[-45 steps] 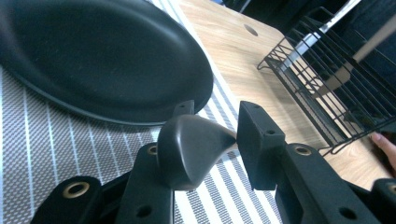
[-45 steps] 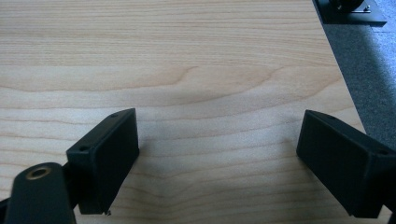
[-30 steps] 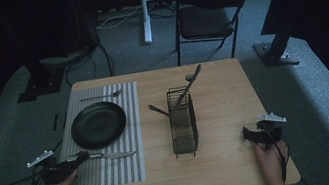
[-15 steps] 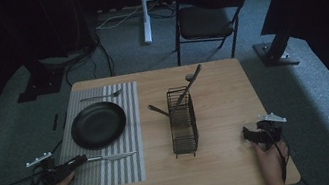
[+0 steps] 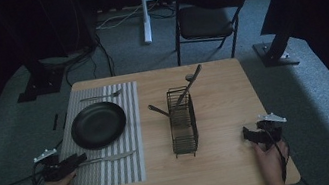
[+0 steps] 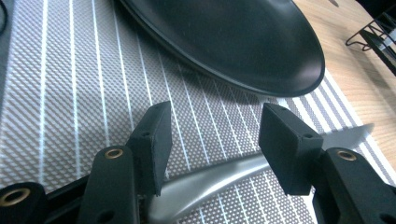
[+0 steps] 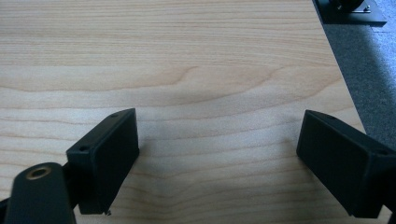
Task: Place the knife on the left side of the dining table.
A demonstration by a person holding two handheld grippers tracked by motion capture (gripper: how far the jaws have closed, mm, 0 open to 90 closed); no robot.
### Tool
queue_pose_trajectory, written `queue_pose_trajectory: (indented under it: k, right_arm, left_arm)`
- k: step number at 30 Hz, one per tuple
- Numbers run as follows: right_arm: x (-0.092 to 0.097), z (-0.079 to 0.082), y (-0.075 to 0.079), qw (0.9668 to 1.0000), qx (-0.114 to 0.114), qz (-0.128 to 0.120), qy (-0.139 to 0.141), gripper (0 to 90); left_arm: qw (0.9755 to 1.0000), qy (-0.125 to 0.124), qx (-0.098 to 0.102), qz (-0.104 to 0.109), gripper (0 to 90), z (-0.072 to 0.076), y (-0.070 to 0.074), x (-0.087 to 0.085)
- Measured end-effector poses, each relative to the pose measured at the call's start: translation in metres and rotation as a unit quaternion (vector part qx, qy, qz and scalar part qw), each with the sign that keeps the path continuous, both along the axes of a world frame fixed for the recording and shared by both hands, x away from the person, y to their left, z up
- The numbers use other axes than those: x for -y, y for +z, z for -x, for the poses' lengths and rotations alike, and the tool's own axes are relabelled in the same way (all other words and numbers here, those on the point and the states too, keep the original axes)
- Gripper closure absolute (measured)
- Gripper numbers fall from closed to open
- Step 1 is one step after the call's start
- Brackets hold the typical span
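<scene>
While you hold both hands near the table's (image 5: 226, 112) front edge, the wooden top carries everything else, from largest to smallest. At nine o'clock from the table's centre lies the striped grey placemat (image 5: 129, 164), and on its far half rests the black plate (image 5: 98, 125). At the centre stands the black wire cutlery basket (image 5: 183, 125), with a utensil handle (image 5: 194, 78) leaning out toward one o'clock and another (image 5: 157, 109) toward ten o'clock. A fork (image 5: 100, 97) lies across the placemat at twelve o'clock from the plate. The table knife (image 5: 110, 158) lies at six o'clock from the plate, flat on the placemat, its blade pointing toward three o'clock.

Your left gripper (image 5: 70, 162) sits at the knife's handle end; its jaws have just been opening and now stand about halfway apart. In the left gripper view the knife handle (image 6: 205, 184) passes between the pads (image 6: 156, 140), lying on the mat, with neither pad pressing on it.

Your right gripper (image 5: 249, 134), at five o'clock on the table, rests on bare wood; in the right gripper view its pads (image 7: 109, 154) stand wide apart, holding nothing.
</scene>
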State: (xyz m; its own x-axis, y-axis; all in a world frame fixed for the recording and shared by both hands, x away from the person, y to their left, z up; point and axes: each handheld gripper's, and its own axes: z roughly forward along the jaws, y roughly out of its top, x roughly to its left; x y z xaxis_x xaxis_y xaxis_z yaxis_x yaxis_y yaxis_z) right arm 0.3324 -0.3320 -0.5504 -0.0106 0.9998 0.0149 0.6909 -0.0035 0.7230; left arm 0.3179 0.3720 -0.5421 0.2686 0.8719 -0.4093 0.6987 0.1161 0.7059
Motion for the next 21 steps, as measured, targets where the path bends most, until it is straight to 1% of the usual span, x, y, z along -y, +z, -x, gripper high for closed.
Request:
queue_pose_trajectory:
  k: [4,6,7,8,10,11,12,13,14,15,16,17,19,21]
  right_arm:
    - [0.0,0.0,0.0,1.0,0.0,0.0,0.0,11.9]
    - [0.0,0.0,0.0,1.0,0.0,0.0,0.0,12.0]
    - [0.0,0.0,0.0,1.0,0.0,0.0,0.0,11.9]
    - [0.0,0.0,0.0,1.0,0.0,0.0,0.0,11.9]
    - [0.0,0.0,0.0,1.0,0.0,0.0,0.0,12.0]
    - [0.0,0.0,0.0,1.0,0.0,0.0,0.0,11.9]
    - [0.0,0.0,0.0,1.0,0.0,0.0,-0.001,11.9]
    - [0.0,0.0,0.0,1.0,0.0,0.0,0.0,11.9]
    - [0.0,0.0,0.0,1.0,0.0,0.0,0.0,11.9]
    - [0.0,0.0,0.0,1.0,0.0,0.0,0.0,11.9]
    - [0.0,0.0,0.0,1.0,0.0,0.0,0.0,12.0]
    - [0.0,0.0,0.0,1.0,0.0,0.0,0.0,12.0]
    - [0.0,0.0,0.0,1.0,0.0,0.0,0.0,11.9]
    - [0.0,0.0,0.0,1.0,0.0,0.0,0.0,12.0]
  left_arm:
    - [1.0,0.004,0.004,-0.008,45.1,0.001,0.002,0.0]
    - [0.9995,0.017,0.009,-0.026,45.1,0.005,0.004,0.002]
    - [0.9991,0.019,0.008,-0.036,45.1,0.008,0.005,0.004]
    - [0.9991,0.019,0.008,-0.036,45.1,0.008,0.005,0.004]
    - [0.998,0.022,0.014,-0.057,44.5,0.014,0.006,0.008]
    - [0.998,0.022,0.014,-0.057,42.4,0.014,0.006,0.008]
    - [0.9965,0.025,0.02,-0.077,42.4,0.02,0.006,0.012]
    - [0.9965,0.025,0.02,-0.077,42.4,0.02,0.006,0.012]
    - [0.9955,0.026,0.025,-0.088,42.4,0.024,0.006,0.015]
    - [0.995,0.025,0.026,-0.093,42.4,0.026,0.006,0.016]
    - [0.9937,0.032,0.034,-0.101,42.3,0.032,0.007,0.02]
    - [0.9937,0.032,0.034,-0.101,41.3,0.032,0.007,0.02]
    - [0.9931,0.03,0.036,-0.108,39.8,0.038,0.009,0.025]
    - [0.9917,0.029,0.039,-0.119,39.8,0.042,0.01,0.03]
